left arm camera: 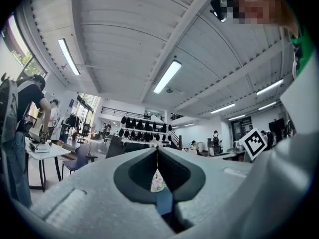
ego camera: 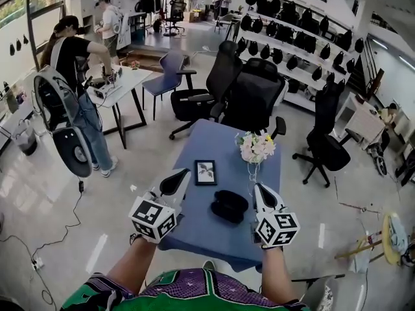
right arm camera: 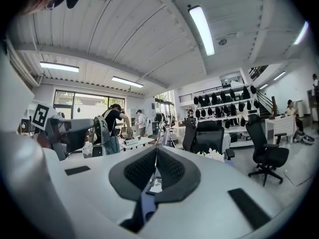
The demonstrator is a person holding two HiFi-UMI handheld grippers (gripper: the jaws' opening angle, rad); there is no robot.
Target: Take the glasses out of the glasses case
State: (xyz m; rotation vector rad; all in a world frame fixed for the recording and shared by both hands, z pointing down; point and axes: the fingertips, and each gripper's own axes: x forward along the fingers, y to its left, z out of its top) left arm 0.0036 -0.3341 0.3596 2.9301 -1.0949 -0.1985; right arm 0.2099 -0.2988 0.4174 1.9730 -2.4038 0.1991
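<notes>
Just one glasses case [ego camera: 229,206], one frame [ego camera: 205,172]

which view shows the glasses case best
The head view: the black glasses case lies whole and unobstructed on the blue table. The left and right gripper views look out across the room and show none of it.

This is a large open-plan workspace, part office and part lab. Black office chairs [ego camera: 249,96] stand about a pale polished floor [ego camera: 39,199], and a person [ego camera: 74,70] bends over equipment on a white work table [ego camera: 126,83]. Long white wall shelves [ego camera: 299,100] carry rows of identical black items, and strip lights [left arm camera: 167,76] run along a white beamed ceiling [left arm camera: 124,29].
</notes>
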